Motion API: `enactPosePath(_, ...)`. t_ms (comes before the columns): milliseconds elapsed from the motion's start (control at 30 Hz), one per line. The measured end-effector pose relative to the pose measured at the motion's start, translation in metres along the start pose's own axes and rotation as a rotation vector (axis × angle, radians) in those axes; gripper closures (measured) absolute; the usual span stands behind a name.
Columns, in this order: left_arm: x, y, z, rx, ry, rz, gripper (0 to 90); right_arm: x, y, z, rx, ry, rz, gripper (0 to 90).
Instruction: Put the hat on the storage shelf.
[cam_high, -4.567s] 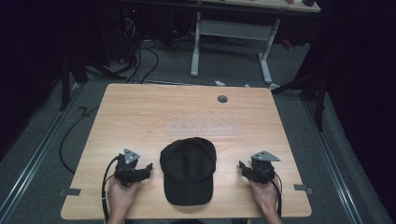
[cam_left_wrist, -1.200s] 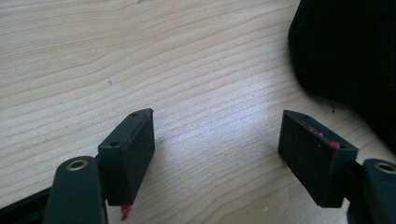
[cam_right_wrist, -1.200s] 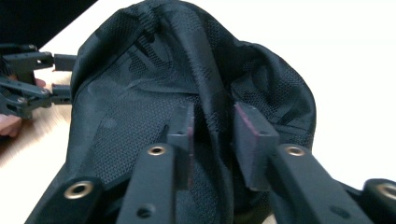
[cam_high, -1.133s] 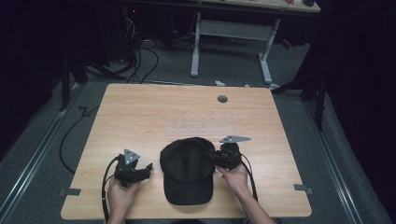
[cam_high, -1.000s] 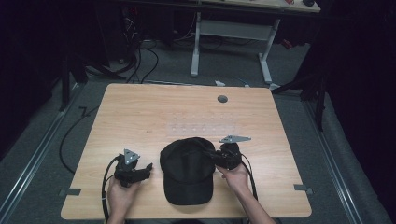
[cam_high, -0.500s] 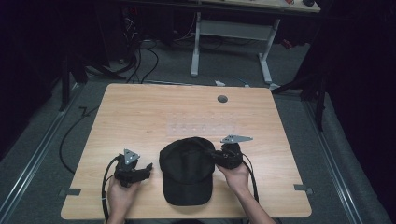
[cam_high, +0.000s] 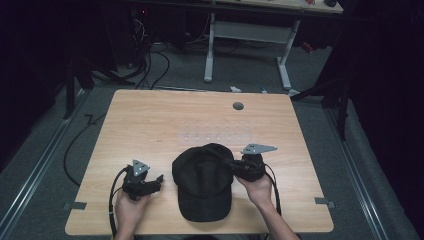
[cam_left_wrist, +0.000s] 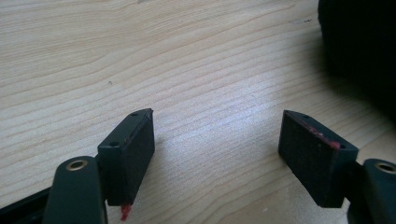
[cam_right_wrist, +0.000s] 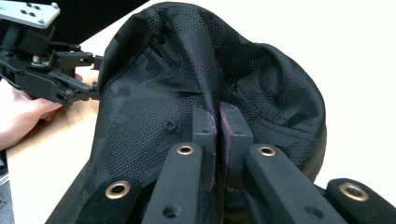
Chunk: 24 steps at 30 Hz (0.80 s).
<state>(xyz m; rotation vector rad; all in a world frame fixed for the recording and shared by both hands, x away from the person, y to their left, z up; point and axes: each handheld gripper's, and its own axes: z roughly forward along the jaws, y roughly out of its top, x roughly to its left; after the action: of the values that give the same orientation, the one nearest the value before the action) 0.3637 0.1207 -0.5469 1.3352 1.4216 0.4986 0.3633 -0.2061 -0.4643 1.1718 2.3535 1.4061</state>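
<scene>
Pinching a fold of the black mesh-textured cap, right tool; left tool agape over woodgrain table.

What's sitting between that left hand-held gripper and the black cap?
Nothing: bare wooden table separates the left hand-held gripper from the black cap, as the high view shows.

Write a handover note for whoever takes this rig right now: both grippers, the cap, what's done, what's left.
Right gripper: jaws have just closed, pinching a fold of the black cap on its crown.
Left gripper: jaws open with nothing between them, resting on the wooden table left of the cap.
Cap: near the table's front edge, brim toward the person.
Done: cap gripped on its right side.
Left: probably bring the left gripper to the cap's other side.
</scene>
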Motion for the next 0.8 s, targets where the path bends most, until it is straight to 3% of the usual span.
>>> enactPosePath(367, -0.001, 0.0, 0.0, 0.0, 0.003, 0.001, 26.7, -0.005, 0.0, -0.016, -0.014, 0.017, -0.012, 86.8)
enactPosePath(800, -0.004, -0.002, 0.001, 0.026, -0.016, 0.017, 19.6, -0.009, 0.004, -0.044, -0.046, -0.014, -0.035, 86.8)
